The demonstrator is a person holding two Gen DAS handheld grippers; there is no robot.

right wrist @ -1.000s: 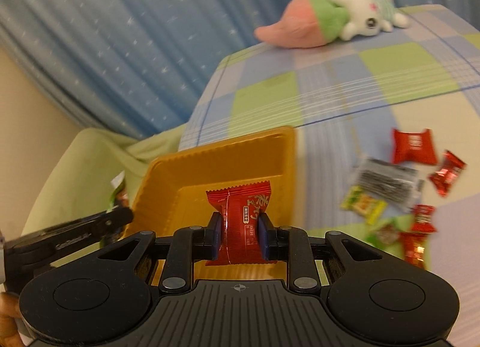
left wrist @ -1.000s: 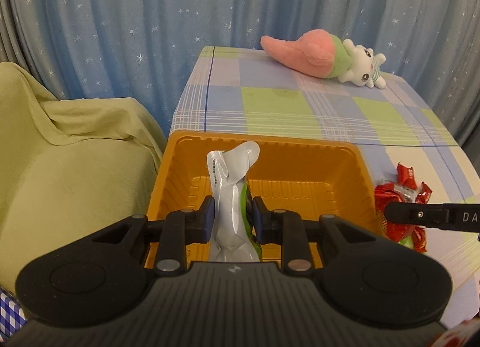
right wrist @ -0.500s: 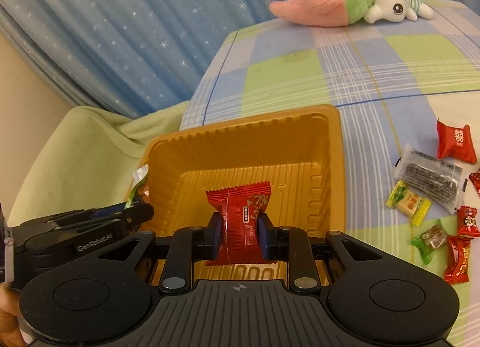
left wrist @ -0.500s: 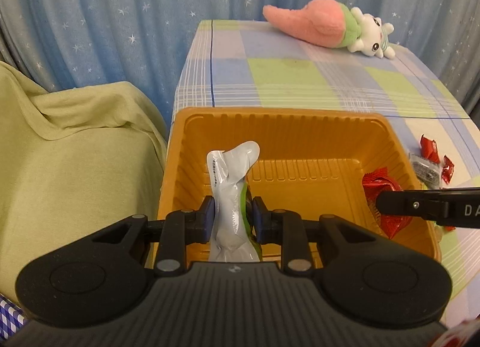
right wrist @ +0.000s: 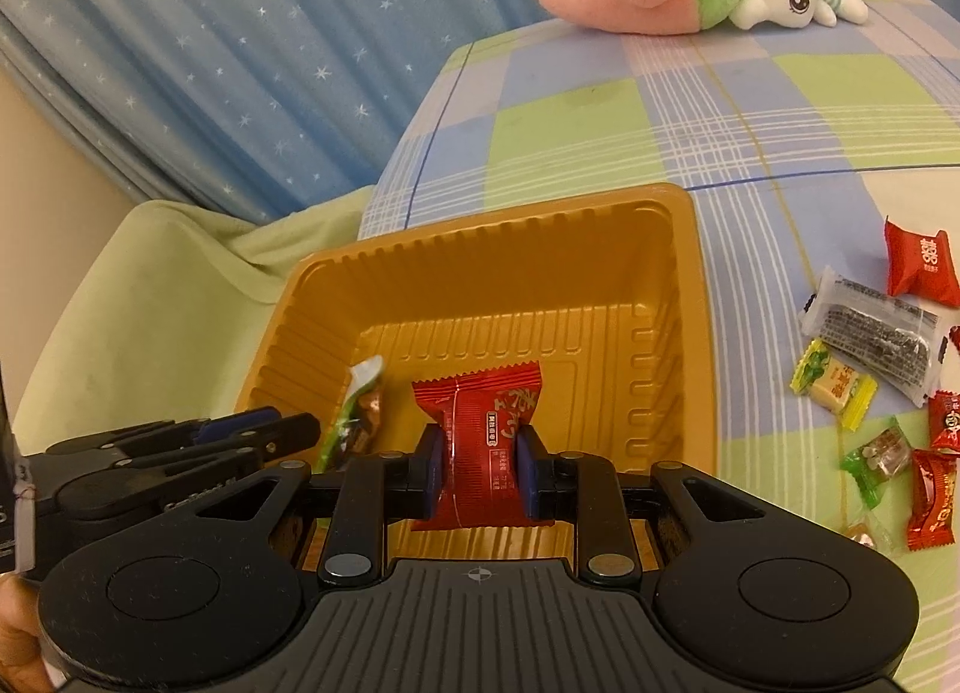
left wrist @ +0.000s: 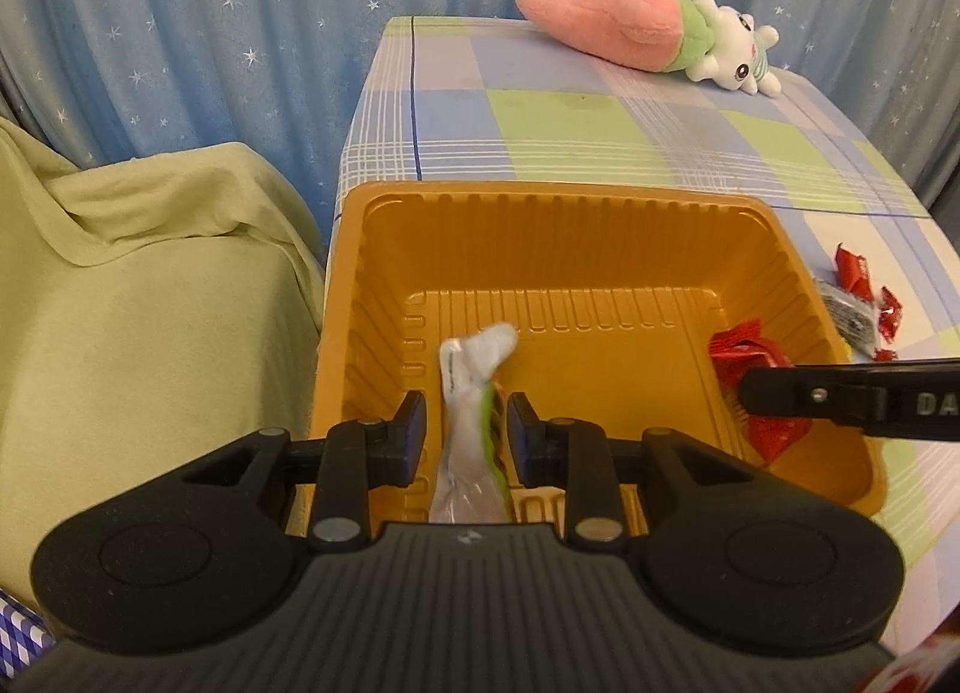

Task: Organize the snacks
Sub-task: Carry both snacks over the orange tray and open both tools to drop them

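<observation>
1. Our left gripper (left wrist: 467, 423) was opening, its pads off the silver-green snack (left wrist: 474, 393) inside the orange tray (left wrist: 540, 201).
2. Our right gripper (right wrist: 480, 468) squeezed a red candy (right wrist: 483, 429) over that tray.

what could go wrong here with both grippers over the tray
1. The left gripper is opening around the silver packet; it stands upright between the pads and may tip or cling as it falls.
2. The right gripper, clamped on the red packet, sits close beside the left; they might bump.
3. The tray lies at the table edge and could be nudged off.
</observation>
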